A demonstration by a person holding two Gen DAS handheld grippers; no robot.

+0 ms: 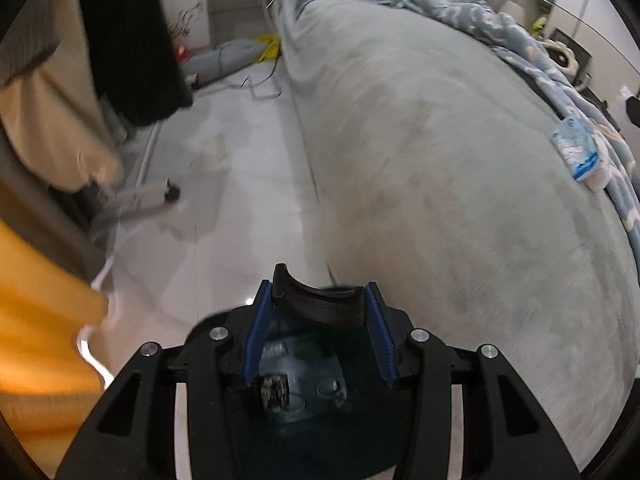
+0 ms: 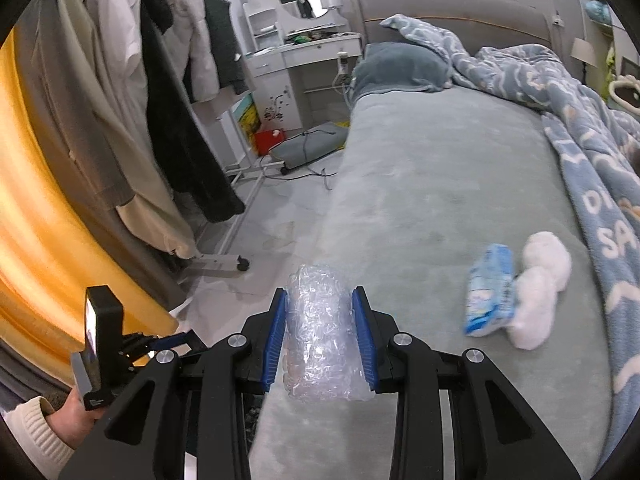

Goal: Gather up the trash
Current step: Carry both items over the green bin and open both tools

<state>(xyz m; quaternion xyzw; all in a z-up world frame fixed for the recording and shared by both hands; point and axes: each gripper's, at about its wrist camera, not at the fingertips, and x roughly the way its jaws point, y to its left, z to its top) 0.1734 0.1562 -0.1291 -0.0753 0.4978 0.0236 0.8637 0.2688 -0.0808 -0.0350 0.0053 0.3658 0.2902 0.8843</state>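
The right gripper (image 2: 319, 334) is clamped on a roll of bubble wrap (image 2: 320, 336), its blue pads pressing both sides, above the near edge of the bed (image 2: 420, 168). The left gripper (image 1: 320, 322) grips a black curved rim (image 1: 320, 304) between its blue pads; below the rim lies something dark with clear plastic inside, too blurred to name.

On the bed's grey cover, towards the patterned blue blanket (image 2: 592, 184), lies a blue-and-white packet (image 2: 490, 290), touching a white fluffy bundle (image 2: 538, 294) on its blanket side. In the left wrist view the same packet (image 1: 576, 148) sits at the blanket's edge, well apart from the left gripper.

Across the floor strip from the bed stands a clothes rack (image 2: 236, 216) on castors, hung with coats. Beyond the head end of the bed is a white dressing table (image 2: 304, 52) with a round mirror. A person's hand (image 2: 76, 416) in a cream sleeve holds the left gripper's handle.
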